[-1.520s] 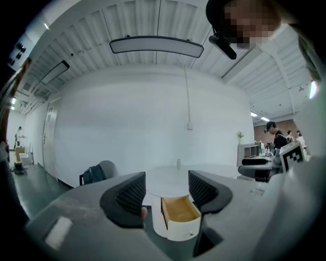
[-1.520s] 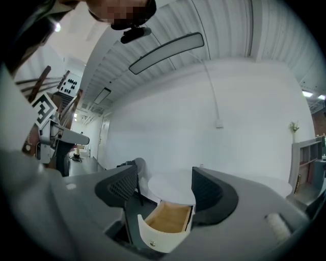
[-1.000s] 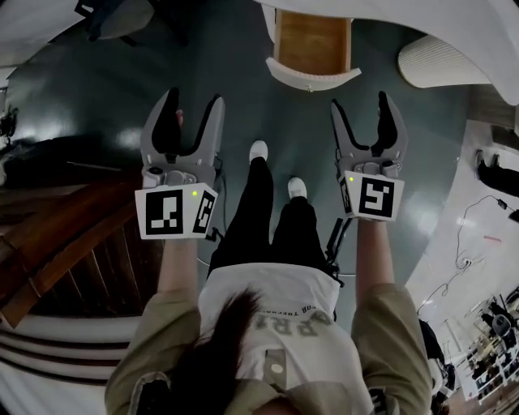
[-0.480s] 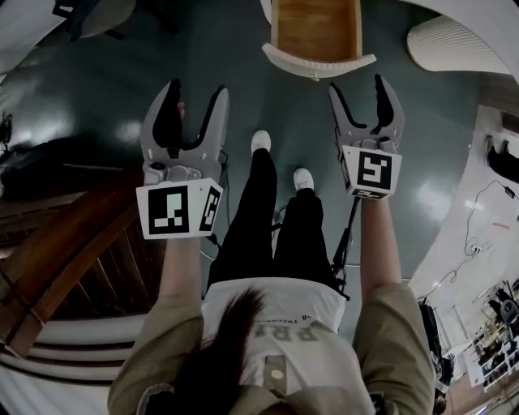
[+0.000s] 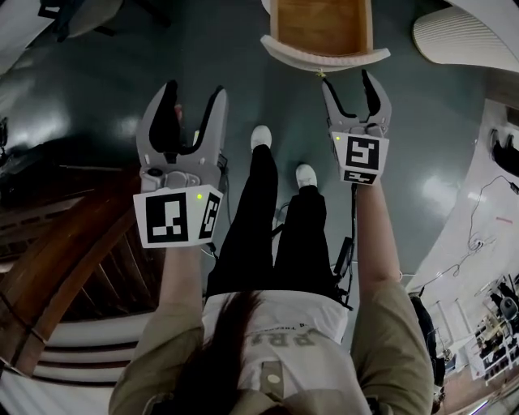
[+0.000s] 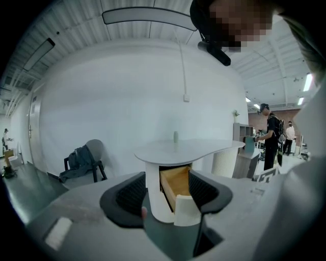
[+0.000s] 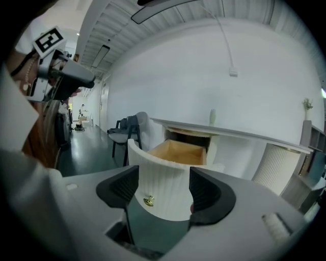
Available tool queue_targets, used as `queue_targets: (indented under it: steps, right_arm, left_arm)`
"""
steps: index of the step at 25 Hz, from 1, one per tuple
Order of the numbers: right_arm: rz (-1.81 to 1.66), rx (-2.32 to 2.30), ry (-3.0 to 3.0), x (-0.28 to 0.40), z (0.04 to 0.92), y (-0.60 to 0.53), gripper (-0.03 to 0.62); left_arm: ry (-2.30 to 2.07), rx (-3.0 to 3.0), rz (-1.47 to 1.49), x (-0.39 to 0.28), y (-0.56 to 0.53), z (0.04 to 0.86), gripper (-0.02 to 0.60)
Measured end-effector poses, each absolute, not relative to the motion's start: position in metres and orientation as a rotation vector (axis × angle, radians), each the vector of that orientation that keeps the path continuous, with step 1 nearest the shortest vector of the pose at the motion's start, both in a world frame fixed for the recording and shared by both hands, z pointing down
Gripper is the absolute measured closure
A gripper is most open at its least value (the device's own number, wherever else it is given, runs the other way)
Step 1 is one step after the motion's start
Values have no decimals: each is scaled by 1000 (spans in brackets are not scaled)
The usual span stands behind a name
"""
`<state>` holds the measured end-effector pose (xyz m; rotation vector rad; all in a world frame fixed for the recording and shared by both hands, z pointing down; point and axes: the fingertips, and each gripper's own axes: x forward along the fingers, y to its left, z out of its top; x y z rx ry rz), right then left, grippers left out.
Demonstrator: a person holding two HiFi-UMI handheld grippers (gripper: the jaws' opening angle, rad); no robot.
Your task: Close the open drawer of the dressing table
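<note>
Yet to shut the pulled-out drawer (image 5: 323, 32). Poised near its front with right gripper (image 5: 349, 81) wide, jaws just narrowing slightly, gripping nothing. Left gripper (image 5: 193, 91) spread, empty.

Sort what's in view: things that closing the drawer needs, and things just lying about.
For the job: open drawer, its ribbed white front, brass knob, dressing table.

Just around: chair, small bottle on the tabletop, ribbed white unit.

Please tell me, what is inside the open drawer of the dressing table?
The drawer shows only its bare wooden bottom; no item is visible inside. Its rear part is covered by the tabletop, so I cannot tell what lies there.
</note>
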<state>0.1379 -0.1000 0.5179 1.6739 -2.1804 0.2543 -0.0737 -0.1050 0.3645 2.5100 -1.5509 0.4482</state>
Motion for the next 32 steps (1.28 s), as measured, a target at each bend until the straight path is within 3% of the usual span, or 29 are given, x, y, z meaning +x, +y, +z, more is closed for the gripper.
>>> queue_targets:
  steps: [18, 32]
  right_arm:
    - [353, 1585, -2056, 117, 617, -107, 327]
    - [454, 1623, -1982, 113, 645, -105, 426]
  left_arm:
    - [-1523, 2525, 494, -75, -113, 398, 305]
    - [-1548, 2501, 505, -86, -116, 407, 305]
